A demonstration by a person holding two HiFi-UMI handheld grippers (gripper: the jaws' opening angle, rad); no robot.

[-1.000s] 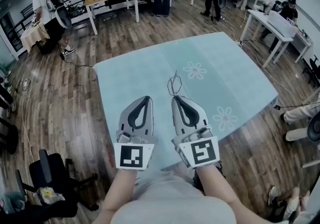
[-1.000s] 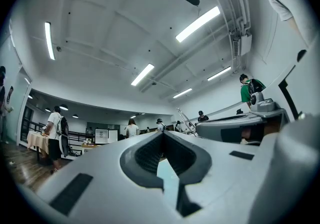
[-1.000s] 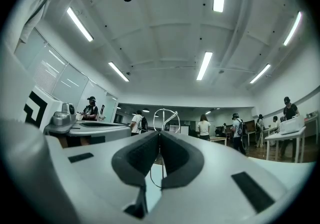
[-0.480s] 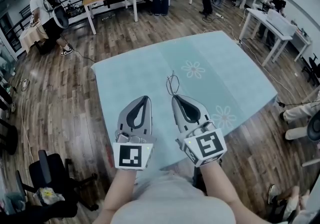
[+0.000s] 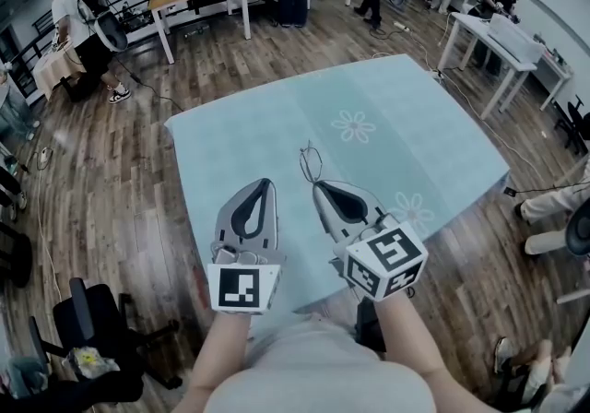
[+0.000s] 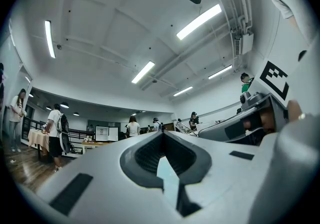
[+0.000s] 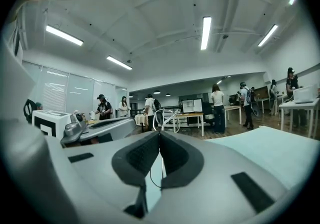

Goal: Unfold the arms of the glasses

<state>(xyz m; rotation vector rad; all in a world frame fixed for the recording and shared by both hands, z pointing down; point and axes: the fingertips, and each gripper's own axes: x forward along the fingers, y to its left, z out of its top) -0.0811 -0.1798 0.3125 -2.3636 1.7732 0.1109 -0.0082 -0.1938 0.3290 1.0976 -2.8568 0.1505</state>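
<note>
L hand's left gripper (image 5: 265,182) sits w/ jaws pressed together, nothing betw. them; its own view shows the pads meeting at the tip (image 6: 162,133), only teal cloth seen through the gap lower down. Right gripper (image 5: 316,185) is just beside it, jaws closed on the glasses (image 5: 309,160), a thin wire frame. The frame sticks out past the jaw tips, up over the teal table (image 5: 433,116), apart from the cloth as far as I can tell. In the right gripper view a fine wire runs down betw. the pads (image 7: 159,133) and the pale rims (image 7: 167,118) stand upright beyond them. Whether the arms are folded or open: too thin to tell. Right marker cube (image 5: 385,262) is tilted, left one (image 5: 245,287) faces square up. Flower print (image 5: 355,127) lies on the cloth further out.
</note>
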